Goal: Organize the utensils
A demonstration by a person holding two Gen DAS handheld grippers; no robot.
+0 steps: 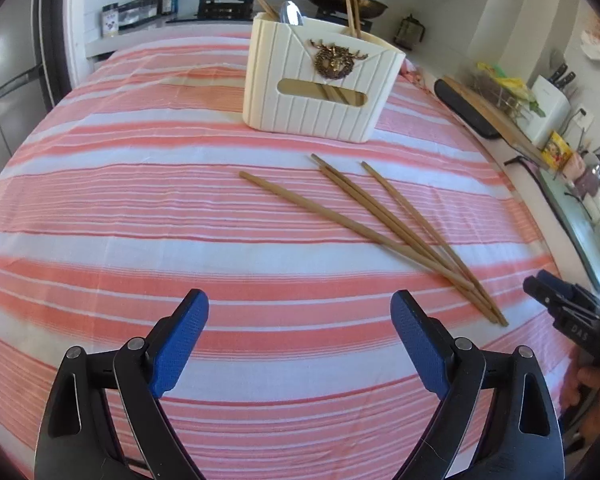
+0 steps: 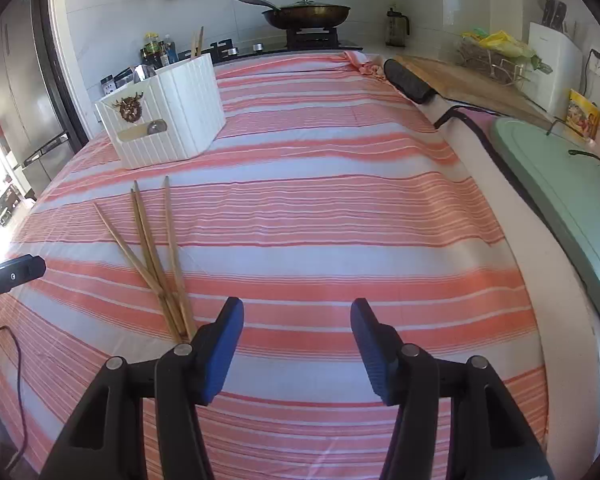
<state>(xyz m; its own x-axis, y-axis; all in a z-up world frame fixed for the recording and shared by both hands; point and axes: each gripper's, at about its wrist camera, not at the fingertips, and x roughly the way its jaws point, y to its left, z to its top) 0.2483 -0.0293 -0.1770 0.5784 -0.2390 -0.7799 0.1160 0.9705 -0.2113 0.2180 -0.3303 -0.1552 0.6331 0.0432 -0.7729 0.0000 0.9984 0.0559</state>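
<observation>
Just chopsticks (image 2: 156,256) left of right hand-held gripper (image 2: 297,312)

A kitchen in daylight: a table draped in a pink-and-white striped cloth (image 2: 340,208) fills the frame. At top centre, a lidded wok (image 2: 306,14) sits on a black stove before a white tiled wall (image 2: 112,4). A steel refrigerator (image 2: 24,92) stands at left; a wooden cutting board (image 2: 468,80) and white knife block (image 2: 554,56) line the right-hand counter.

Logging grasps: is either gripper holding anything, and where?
Nothing. Left gripper and right gripper are open and empty; four chopsticks lie on the tablecloth.
</observation>
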